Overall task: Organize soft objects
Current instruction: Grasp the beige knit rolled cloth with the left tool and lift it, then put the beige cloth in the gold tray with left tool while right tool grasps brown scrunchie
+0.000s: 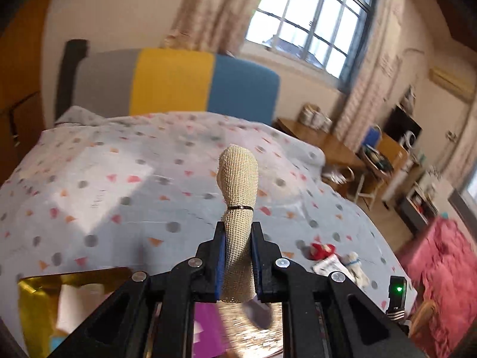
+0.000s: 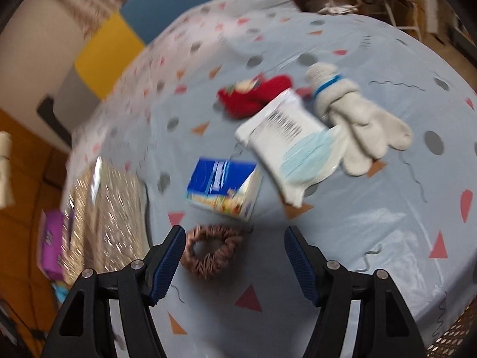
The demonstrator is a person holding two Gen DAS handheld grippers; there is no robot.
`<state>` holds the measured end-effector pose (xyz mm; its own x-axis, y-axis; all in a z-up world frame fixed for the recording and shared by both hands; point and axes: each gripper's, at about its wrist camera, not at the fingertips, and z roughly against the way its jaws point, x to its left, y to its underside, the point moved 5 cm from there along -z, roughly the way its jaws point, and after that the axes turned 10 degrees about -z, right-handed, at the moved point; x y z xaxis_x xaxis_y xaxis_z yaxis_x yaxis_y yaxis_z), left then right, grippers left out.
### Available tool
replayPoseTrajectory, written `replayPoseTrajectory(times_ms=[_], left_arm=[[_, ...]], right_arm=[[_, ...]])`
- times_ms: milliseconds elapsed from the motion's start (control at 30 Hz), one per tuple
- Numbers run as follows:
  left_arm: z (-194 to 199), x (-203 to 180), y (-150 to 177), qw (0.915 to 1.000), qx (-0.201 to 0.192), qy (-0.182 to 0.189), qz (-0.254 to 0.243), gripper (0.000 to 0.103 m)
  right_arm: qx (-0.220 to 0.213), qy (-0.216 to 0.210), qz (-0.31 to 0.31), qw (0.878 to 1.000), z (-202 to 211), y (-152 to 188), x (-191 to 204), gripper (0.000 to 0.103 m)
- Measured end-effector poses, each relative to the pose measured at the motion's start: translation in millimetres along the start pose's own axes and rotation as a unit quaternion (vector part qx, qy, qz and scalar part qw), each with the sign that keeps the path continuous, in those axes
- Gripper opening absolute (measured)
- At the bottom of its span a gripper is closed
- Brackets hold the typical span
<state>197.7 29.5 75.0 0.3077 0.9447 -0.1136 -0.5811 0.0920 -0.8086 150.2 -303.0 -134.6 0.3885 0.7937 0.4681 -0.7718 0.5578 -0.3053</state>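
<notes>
- The left gripper (image 1: 238, 256) is tipped moderately downward over the bed (image 1: 125, 179), its fingers (image 1: 219, 256) clamped on a beige mesh roll (image 1: 238, 208) that stands up between them, bound by a thin dark band.
- The right gripper (image 2: 232, 265) points steeply down at the bed, fingers (image 2: 167, 262) well apart and gripping nothing; a brown scrunchie (image 2: 213, 250) lies on the sheet between them, nearer the left finger.
- A glittery gold box (image 2: 104, 208) sits at the bed's near edge, left of the scrunchie; a purple packet (image 2: 52, 244) shows beside it, though blur hides whether it lies inside.
- Just beyond the scrunchie lies a blue-and-white carton (image 2: 223, 188), tilted.
- Farther on, a white packet of pale blue masks (image 2: 286, 143) rests against a red soft toy (image 2: 253, 95) and a pair of white knit gloves (image 2: 351, 119) with a blue band.
- The bed carries a light grey sheet printed with dots and triangles.
- Behind it stand a grey, yellow and blue headboard (image 1: 173, 80), a curtained window (image 1: 310, 21), and a cluttered wooden desk (image 1: 325, 140) at right.
</notes>
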Motion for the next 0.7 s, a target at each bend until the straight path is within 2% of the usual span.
replayPoseTrajectory(times_ms=[133, 333, 533, 700], left_arm=[[27.3, 44.9, 18.3, 0.9989, -0.015, -0.031, 0.032, 0.015], [45.8, 103.6, 69.0, 0.9940, 0.003, -0.075, 0.080, 0.015], [65.5, 150.1, 133.5, 0.9838, 0.026, -0.119, 0.132, 0.015], [71.2, 178.7, 182.3, 0.9734, 0.057, -0.151, 0.163, 0.016]], right_arm=[[0.027, 0.023, 0.022, 0.999, -16.1, 2.1, 11.2, 0.070], [0.037, 0.048, 0.024, 0.998, -35.5, -4.5, 20.6, 0.070], [0.033, 0.063, 0.041, 0.997, -45.8, -6.9, 29.7, 0.070], [0.036, 0.079, 0.096, 0.992, -54.8, 1.0, 39.3, 0.070]])
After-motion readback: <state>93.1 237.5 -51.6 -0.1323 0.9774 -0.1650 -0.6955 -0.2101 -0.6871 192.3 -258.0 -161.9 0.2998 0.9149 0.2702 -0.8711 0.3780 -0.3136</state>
